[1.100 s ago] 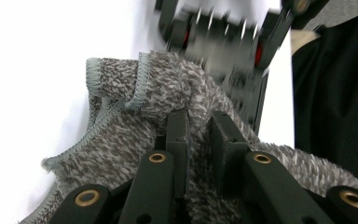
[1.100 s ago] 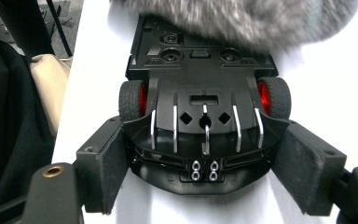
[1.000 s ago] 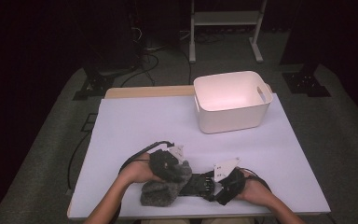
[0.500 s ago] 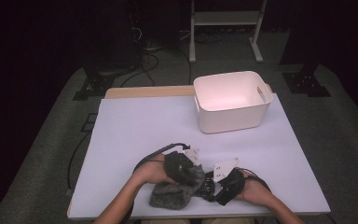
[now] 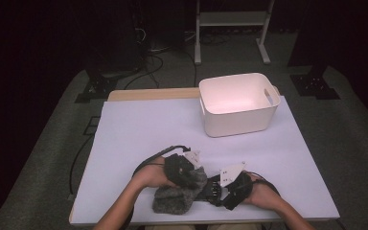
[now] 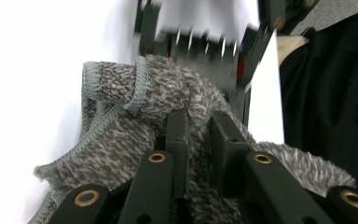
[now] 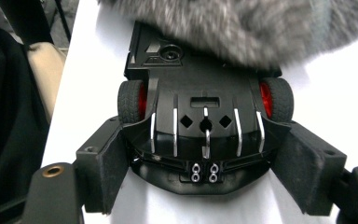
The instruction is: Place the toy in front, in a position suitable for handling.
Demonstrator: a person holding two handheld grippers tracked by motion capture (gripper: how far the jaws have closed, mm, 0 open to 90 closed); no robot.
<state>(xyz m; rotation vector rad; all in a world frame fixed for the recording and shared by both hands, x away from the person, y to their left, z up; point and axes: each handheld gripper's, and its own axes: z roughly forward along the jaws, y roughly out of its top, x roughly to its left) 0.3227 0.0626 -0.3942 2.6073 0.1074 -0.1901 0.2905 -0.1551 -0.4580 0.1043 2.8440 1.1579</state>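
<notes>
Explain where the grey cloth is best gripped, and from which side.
Grip the grey cloth at its raised fold, from above. It lies bunched, so the pile stands up between the jaws; the left tool pinches it there, clear of the toy car.

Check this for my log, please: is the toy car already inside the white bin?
No: the toy car sits on the table between the right gripper's jaws, far from the white bin.

Both hands sit close together. The left gripper (image 6: pixel 198 135) pinches tight; the right gripper (image 7: pixel 205 163) squeezes from both sides.
</notes>
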